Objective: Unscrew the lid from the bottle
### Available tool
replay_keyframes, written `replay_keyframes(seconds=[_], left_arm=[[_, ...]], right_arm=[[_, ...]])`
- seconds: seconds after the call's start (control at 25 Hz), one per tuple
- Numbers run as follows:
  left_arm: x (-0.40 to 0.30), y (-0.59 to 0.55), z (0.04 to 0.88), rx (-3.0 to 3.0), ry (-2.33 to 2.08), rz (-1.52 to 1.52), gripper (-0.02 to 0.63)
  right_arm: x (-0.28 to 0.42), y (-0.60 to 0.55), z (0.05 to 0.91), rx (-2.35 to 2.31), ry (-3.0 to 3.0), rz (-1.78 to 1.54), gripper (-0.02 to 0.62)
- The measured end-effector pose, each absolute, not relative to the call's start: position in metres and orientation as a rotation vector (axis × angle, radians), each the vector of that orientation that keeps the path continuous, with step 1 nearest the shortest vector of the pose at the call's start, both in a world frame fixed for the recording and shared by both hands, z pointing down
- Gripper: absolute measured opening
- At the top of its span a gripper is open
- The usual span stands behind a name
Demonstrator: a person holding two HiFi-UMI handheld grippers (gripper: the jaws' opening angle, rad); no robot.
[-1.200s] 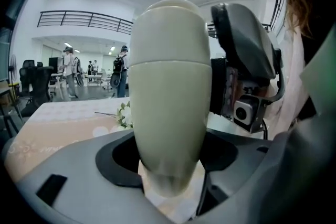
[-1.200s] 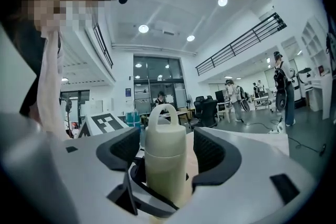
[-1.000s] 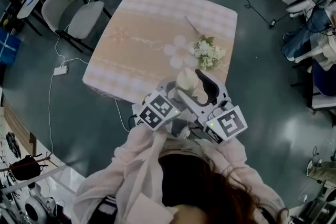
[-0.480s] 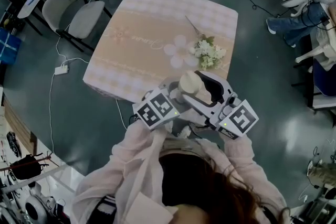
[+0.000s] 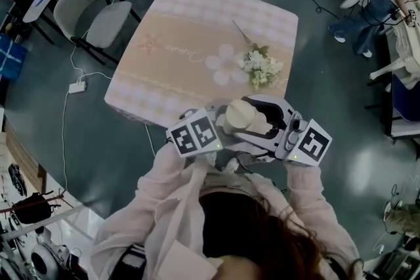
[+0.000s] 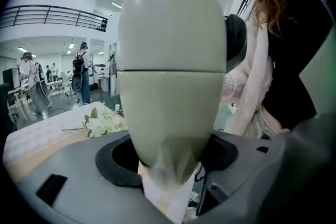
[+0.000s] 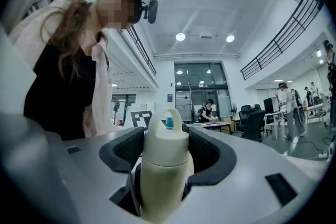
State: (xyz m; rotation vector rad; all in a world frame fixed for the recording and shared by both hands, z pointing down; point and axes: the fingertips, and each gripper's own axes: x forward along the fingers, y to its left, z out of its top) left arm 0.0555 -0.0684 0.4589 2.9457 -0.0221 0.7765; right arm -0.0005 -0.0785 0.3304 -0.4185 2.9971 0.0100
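1. Two tongs share one bottle [image 5: 239,116], held in the air just off the near edge of the desk [image 5: 177,29].
2. Spread wide, the left tongs [image 6: 170,159] are clamped on the bottle's body below the seam.
3. Closing just lately, the right tongs [image 7: 167,150] press their pads on either side of the lid [image 7: 166,139], with the loop handle above them.
4. Off that desk edge the long axis stands roughly upright, lid end up. I judge the right tongs should twist while the left braces.
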Motion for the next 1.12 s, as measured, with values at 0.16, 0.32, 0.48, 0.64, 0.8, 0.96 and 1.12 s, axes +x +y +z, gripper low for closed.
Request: replay_keyframes(seconds=[0.16,0.32,0.48,0.64,0.8,0.96,1.12], left_arm=[[0.055,-0.056,0.457,2.960,0.076,0.770,0.316],[0.057,-0.056,0.457,2.954,0.090,0.769,0.316],[0.057,-0.068,0.460,2.916,-0.018,0.747,0.316],[0.053,-0.079,0.462,2.886,-0.130,0.722,0.316],[0.050,-0.089,0.470,2.857,-0.247,0.759,0.316],[0.048,-0.092,0.481,2.849,-0.285,0.839,0.316],[0.048,-0.090,0.483,2.837,-0.288,0.840,0.316]], right_arm=[[-0.004,-0.068,0.329,-0.308,3.010,0.012,0.282],[-0.002,-0.070,0.330,-0.279,3.005,-0.002,0.282],[0.000,-0.080,0.333,-0.429,3.003,0.035,0.286],[-0.003,-0.088,0.339,-0.592,3.014,0.020,0.348],[-0.002,-0.091,0.348,-0.724,2.984,-0.088,0.351],[-0.004,-0.099,0.357,-0.920,2.956,-0.140,0.318],[-0.005,-0.101,0.360,-0.993,2.949,-0.144,0.296]])
